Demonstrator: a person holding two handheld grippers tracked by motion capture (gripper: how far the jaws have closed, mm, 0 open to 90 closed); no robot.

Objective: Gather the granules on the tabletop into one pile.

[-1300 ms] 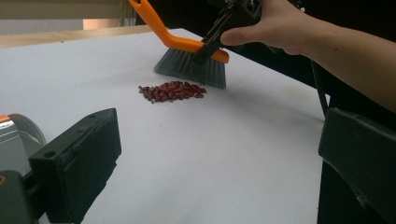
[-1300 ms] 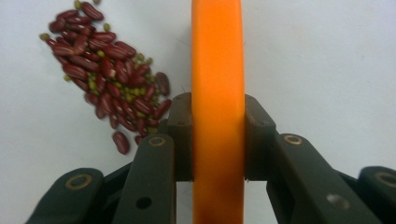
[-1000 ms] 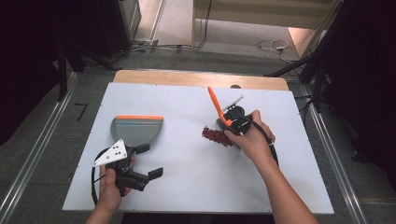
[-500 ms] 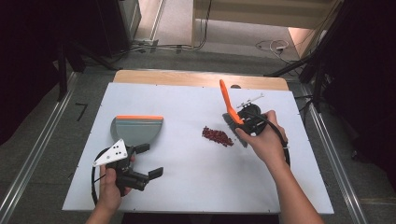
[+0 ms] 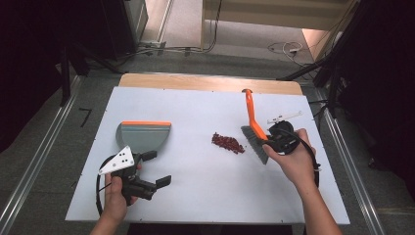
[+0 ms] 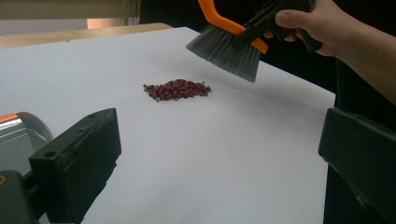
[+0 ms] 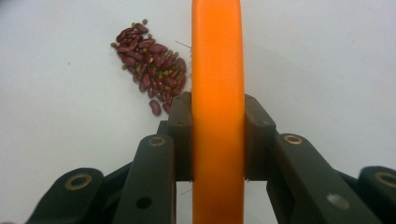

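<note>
Your right claw (image 5: 272,139) is pinching the brush (image 5: 254,128) by its orange handle. Right gripper view shows both pads tight on the handle (image 7: 217,112), beans (image 7: 152,70) just off to its left. High view: brush sits right of the bean pile (image 5: 227,142), apart from it, handle pointing to the far edge of the table (image 5: 195,105). Left gripper view adds what the top cam can't: bristles (image 6: 226,46) are off the table, tilted, above and past the pile (image 6: 176,89). Your left claw (image 5: 159,169) is spread, nothing between its pads, at the near left. Dustpan (image 5: 142,137) lies just beyond it, orange lip facing away from you; left gripper view catches just its edge (image 6: 21,135).
</note>
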